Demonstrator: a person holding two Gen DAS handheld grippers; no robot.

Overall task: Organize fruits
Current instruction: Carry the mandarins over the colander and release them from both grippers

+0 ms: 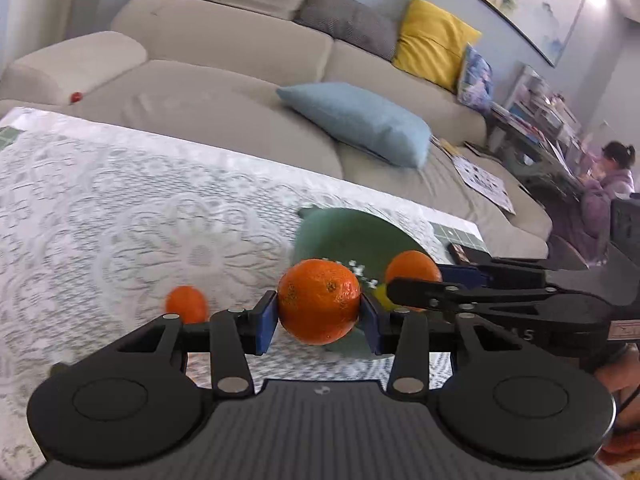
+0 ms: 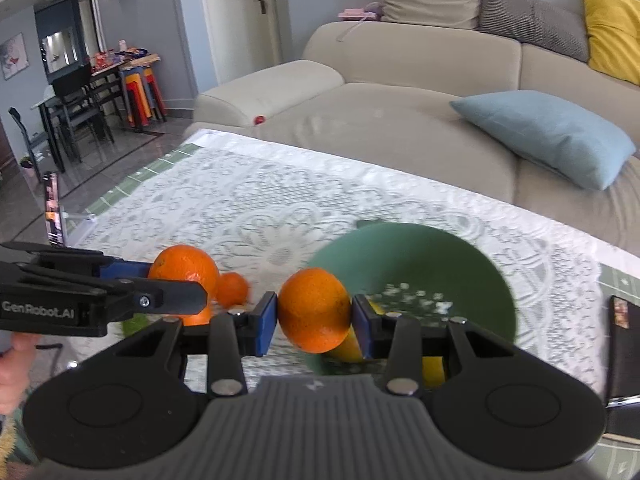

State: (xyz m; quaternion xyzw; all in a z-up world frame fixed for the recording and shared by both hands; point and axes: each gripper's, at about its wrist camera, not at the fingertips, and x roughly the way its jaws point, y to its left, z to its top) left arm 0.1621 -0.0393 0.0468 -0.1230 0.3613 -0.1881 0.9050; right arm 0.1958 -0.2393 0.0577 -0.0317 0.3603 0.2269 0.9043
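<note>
Between each gripper's (image 1: 319, 314) (image 2: 314, 314) pads, an orange (image 1: 319, 302) (image 2: 314, 310) sits clamped

Both cameras sit just behind their own tongs and look forward and slightly down along them, over the lace-covered surface (image 1: 120, 208) toward the beige sofa (image 1: 224, 56).

The left wrist view rides close above the green bowl (image 1: 352, 236), which lies straight ahead past the left tongs (image 1: 319, 312); the right tongs (image 1: 416, 276) cross its right side.

The right wrist view is equally near, with the bowl (image 2: 420, 256) ahead and slightly right of the right tongs (image 2: 314, 312), and the left tongs (image 2: 176, 276) entering from its left.

The two views share the bowl, the surface, the sofa and the blue pillow (image 2: 548, 132).
</note>
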